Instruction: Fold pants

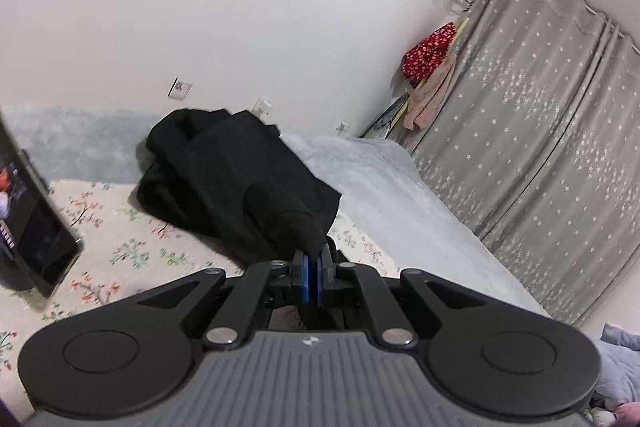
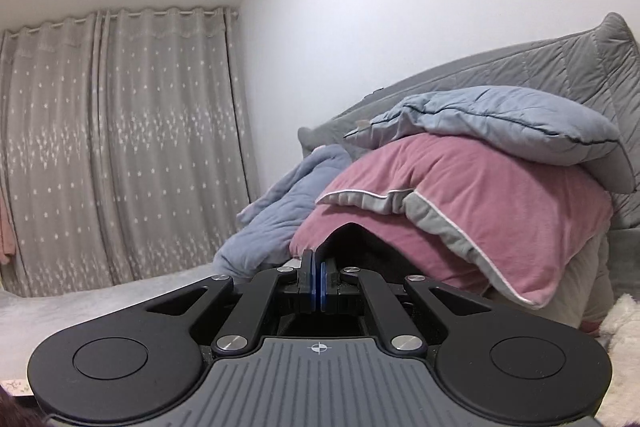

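Observation:
The black pants (image 1: 224, 175) lie crumpled on the bed, stretching from the wall toward my left gripper. My left gripper (image 1: 313, 267) is shut on a bunched end of the pants and holds it lifted above the floral sheet. My right gripper (image 2: 318, 267) is shut on a black fold of the pants (image 2: 360, 247), which rises in a peak just beyond the blue pads (image 2: 313, 279). The rest of the pants is hidden in the right wrist view.
A floral sheet (image 1: 120, 247) and a pale blue blanket (image 1: 400, 195) cover the bed. A dark tablet (image 1: 36, 227) stands at the left. Grey curtains (image 1: 540, 127) hang on the right. Pink and blue pillows (image 2: 460, 199) and a quilt are piled by the headboard.

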### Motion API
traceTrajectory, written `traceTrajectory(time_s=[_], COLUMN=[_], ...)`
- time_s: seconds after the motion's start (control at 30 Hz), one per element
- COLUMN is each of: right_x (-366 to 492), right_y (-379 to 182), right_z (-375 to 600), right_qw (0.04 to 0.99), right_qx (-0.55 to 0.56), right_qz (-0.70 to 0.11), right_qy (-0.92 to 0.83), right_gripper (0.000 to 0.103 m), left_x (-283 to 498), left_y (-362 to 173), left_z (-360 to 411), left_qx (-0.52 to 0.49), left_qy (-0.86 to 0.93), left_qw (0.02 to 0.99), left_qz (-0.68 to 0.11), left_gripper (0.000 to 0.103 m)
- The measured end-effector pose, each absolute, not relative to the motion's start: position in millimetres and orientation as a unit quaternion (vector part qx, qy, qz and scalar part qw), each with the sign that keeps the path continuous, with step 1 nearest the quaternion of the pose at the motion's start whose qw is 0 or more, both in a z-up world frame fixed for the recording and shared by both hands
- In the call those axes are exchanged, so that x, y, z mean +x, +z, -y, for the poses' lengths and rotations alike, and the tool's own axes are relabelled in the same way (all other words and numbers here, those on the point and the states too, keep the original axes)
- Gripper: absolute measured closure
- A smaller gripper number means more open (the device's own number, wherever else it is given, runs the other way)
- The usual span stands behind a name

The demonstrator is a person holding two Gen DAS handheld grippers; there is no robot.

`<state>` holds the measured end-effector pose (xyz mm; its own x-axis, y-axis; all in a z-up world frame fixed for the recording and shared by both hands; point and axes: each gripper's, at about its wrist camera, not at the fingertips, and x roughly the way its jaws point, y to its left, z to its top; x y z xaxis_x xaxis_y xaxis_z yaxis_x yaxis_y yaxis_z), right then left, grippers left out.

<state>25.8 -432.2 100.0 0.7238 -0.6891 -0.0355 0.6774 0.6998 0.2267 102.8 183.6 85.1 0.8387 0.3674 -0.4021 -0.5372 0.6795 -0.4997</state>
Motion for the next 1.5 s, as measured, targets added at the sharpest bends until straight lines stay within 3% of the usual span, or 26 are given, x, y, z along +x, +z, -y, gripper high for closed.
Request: traceTrajectory(time_s=[0.27, 0.43, 0.83, 1.3, 1.5], right_x=[-17.3, 4.5, 185.4, 406.5, 452.0], right_y=[97.6, 87.9, 66.3, -12.4, -14.6], right_z=[426.6, 426.0, 463.1, 490.0, 470.7], right_qw=[0.918, 0.922, 0.922, 0.890, 0.886], right_qx=[0.113, 0.093, 0.070, -0.004, -0.058], right_qz=[0.018, -0.007, -0.065, -0.225, -0.225], right_qy=[-0.381, -0.376, -0.375, -0.396, -0.400], right_gripper=[0.102, 0.102, 0.102, 0.102, 0.102], left_x=[70.8, 85.3, 240.5, 411.5, 436.2], left_y=[80.3, 81.1, 86.7, 4.3, -13.7], left_z=[-196.6, -189.3, -156.5, -133.0, -131.8], left_qx=[-0.343, -0.322, -0.248, -0.159, -0.130], left_qy=[0.257, 0.275, 0.323, 0.364, 0.358], left_qw=[0.892, 0.896, 0.904, 0.891, 0.892], left_qz=[-0.142, -0.134, -0.128, -0.219, -0.244], left_gripper=[0.094, 0.094, 0.094, 0.094, 0.093])
